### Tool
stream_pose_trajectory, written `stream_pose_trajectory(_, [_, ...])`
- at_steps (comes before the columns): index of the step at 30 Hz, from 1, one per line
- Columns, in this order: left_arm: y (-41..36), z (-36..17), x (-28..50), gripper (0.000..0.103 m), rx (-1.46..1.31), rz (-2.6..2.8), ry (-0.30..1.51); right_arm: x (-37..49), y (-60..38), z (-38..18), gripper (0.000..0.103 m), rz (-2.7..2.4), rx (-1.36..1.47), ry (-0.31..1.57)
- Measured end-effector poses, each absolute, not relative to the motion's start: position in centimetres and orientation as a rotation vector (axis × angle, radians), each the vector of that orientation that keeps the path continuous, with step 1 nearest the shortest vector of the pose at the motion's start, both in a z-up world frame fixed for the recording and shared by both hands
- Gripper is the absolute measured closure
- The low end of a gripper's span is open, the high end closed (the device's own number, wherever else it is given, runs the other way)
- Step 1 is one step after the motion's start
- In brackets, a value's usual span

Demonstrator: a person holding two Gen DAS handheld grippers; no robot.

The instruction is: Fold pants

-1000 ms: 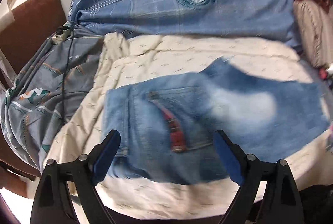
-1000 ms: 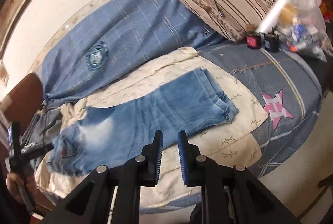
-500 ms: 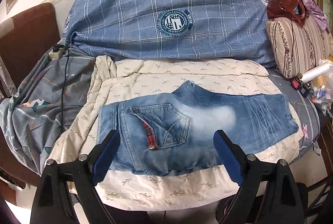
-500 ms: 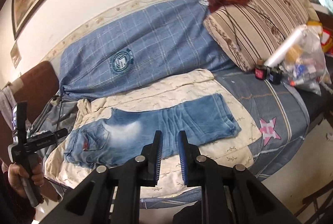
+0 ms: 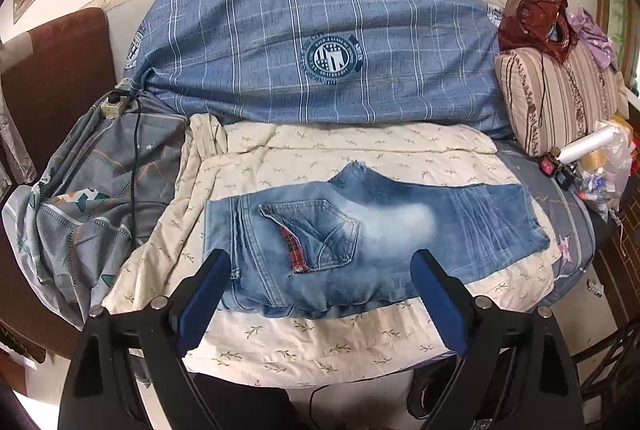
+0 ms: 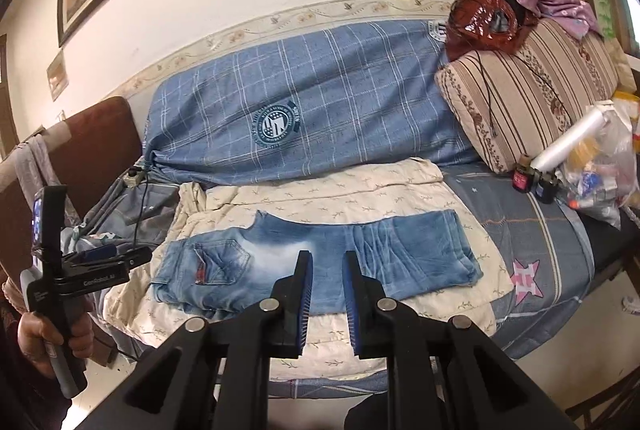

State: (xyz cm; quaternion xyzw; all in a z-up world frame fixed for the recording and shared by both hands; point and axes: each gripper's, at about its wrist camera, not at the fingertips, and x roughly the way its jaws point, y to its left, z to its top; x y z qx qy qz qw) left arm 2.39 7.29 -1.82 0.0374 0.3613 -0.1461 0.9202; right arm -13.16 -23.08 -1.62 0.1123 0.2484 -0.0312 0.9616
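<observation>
Blue jeans (image 5: pixel 372 234) lie folded lengthwise on a cream sheet (image 5: pixel 320 342) on the sofa, waistband left, leg ends folded back at the right; they also show in the right wrist view (image 6: pixel 320 262). My left gripper (image 5: pixel 320 294) is open wide and empty, held back from the sofa's front edge. It shows in the right wrist view (image 6: pixel 100 254) at far left in a hand. My right gripper (image 6: pixel 326 294) has its jaws nearly together with a narrow gap, empty, held away from the jeans.
A blue plaid cushion (image 5: pixel 320 50) lines the sofa back. A striped pillow (image 6: pixel 528 86) with a brown bag (image 6: pixel 488 14), small bottles (image 6: pixel 536 182) and a plastic bag (image 6: pixel 600 170) are at the right. A grey blanket (image 5: pixel 92 198) with a power strip (image 5: pixel 114 104) and a brown chair (image 5: pixel 52 70) are left.
Both grippers have pulled back from the sofa, so the jeans look smaller and further off. The jeans lie still. Jaw openings are unchanged.
</observation>
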Motion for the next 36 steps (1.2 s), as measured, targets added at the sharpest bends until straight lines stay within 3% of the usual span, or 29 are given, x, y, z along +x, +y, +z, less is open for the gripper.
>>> stream_pose_trajectory(25, [7.6,-1.3,2.5,0.012,0.044,-0.33,0.741,-10.0,-19.0,-2.4,0.085,-0.046,0.109,0.624])
stream_pose_trajectory(36, [7.6,-4.0,3.0,0.011,0.076,-0.317,0.79,-8.4,-18.0,-4.4,0.085,-0.024,0.118,0.663])
